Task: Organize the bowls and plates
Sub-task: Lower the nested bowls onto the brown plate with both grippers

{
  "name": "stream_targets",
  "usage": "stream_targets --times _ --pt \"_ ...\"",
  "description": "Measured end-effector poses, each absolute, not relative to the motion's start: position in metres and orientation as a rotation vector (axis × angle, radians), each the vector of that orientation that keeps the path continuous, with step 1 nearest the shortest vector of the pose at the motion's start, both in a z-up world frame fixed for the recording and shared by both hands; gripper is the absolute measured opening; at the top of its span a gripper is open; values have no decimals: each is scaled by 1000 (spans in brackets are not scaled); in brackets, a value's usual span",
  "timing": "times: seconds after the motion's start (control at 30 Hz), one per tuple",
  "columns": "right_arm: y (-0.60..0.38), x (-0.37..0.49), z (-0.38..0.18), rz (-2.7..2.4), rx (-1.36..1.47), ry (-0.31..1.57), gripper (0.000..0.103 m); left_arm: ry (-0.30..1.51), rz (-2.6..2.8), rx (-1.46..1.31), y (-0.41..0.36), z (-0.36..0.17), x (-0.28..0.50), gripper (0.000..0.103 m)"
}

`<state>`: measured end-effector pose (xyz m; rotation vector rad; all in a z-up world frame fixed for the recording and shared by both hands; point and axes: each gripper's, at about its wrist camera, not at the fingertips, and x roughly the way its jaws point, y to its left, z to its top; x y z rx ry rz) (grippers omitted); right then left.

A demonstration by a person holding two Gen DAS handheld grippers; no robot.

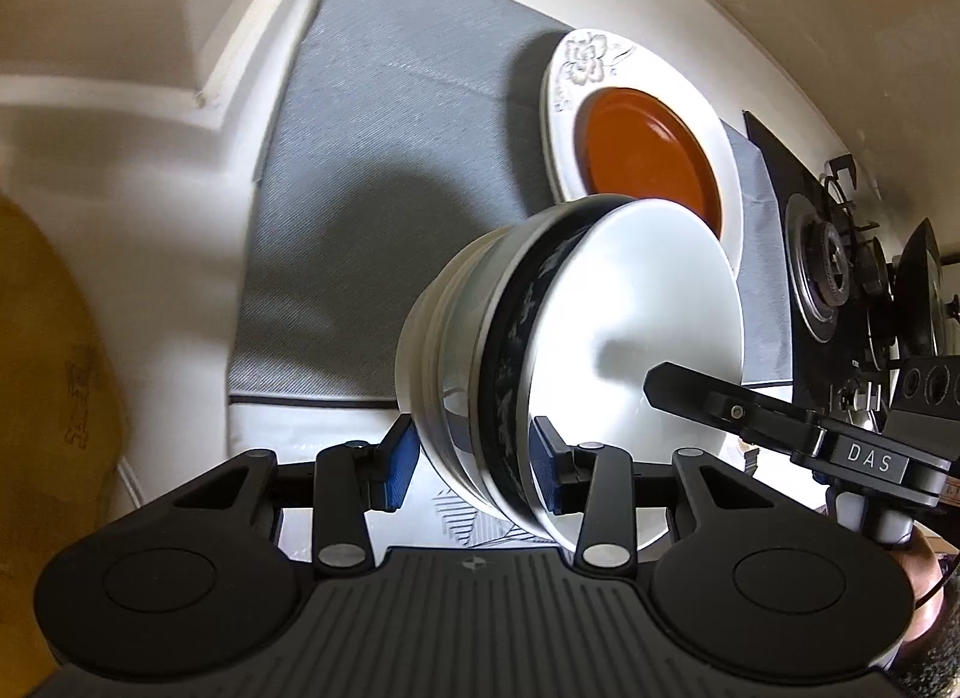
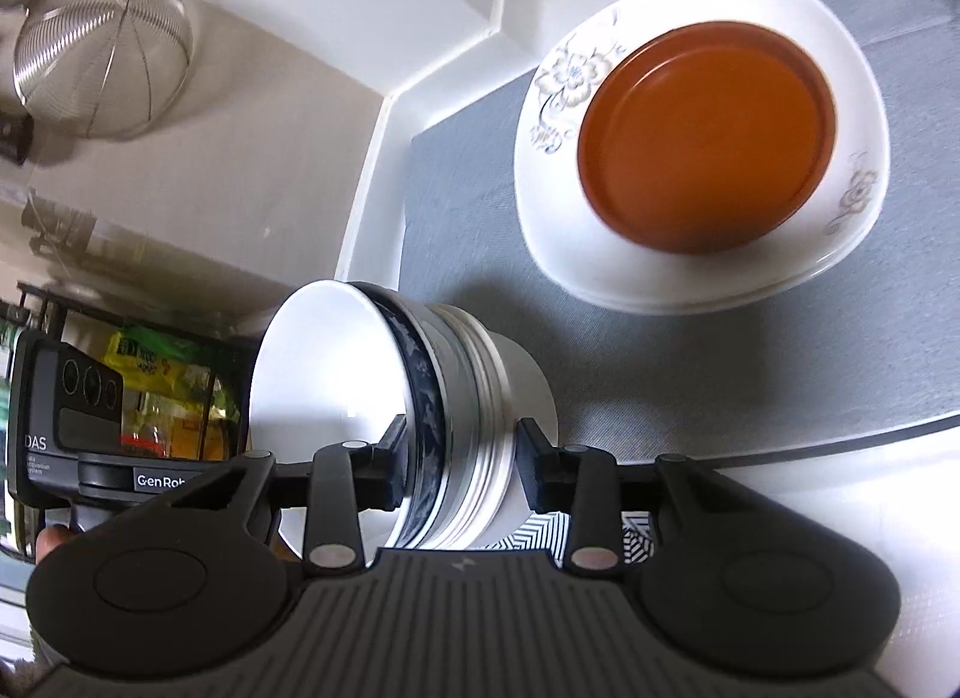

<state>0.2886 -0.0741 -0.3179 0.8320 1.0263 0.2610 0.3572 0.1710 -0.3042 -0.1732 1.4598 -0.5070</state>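
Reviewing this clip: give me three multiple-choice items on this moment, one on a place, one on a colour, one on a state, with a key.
1. Where does the brown plate lie?
A. on the white floral plate
B. on the stove
C. in the strainer

2. What colour is the band on the topmost bowl of the stack of bowls?
A. red
B. dark blue
C. yellow

3. How is the stack held?
A. left gripper alone
B. resting free on the grey mat
C. clamped by both grippers, tilted

Key: 1 A, it sits in the floral plate's middle; 2 B, patterned dark blue rim; 3 C, the right gripper grips the opposite side.
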Motion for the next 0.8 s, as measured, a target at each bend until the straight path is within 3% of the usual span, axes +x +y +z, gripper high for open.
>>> stream_targets --times 0.8 --pt "-168 320 -273 125 799 873 40 1385 -666 -76 77 -261 417 43"
